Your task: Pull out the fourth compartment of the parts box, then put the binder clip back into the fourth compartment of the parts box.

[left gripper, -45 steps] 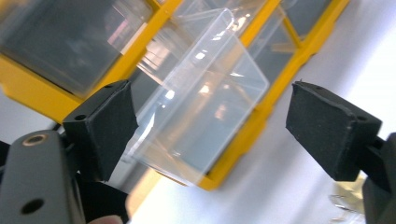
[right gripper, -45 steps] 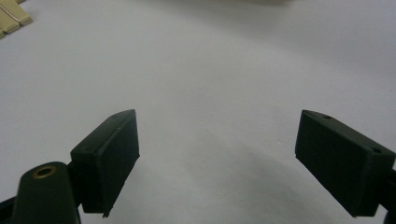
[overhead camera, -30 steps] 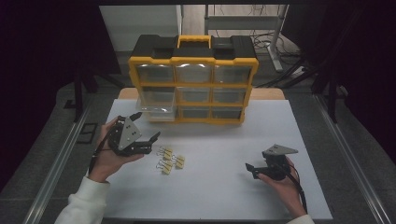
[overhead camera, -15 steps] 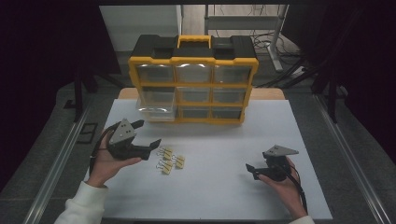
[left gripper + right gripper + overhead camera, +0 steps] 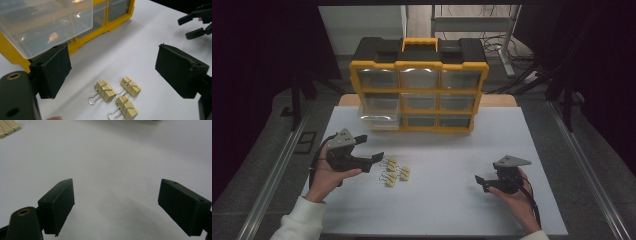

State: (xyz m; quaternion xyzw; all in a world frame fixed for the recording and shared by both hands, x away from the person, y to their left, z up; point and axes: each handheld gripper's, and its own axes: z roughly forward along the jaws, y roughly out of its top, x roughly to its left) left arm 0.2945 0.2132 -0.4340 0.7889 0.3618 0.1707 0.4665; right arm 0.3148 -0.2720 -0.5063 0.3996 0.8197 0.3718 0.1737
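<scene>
Lab: white table (image 5: 452, 200), dark curtains, cables.

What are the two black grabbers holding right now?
Nothing. The left gripper is open above the three binder clips, not touching them. The right gripper is open over bare table.

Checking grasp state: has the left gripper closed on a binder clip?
No. In the left gripper view the left gripper has its jaws spread wide, and the three binder clips lie untouched on the white table between them.
</scene>
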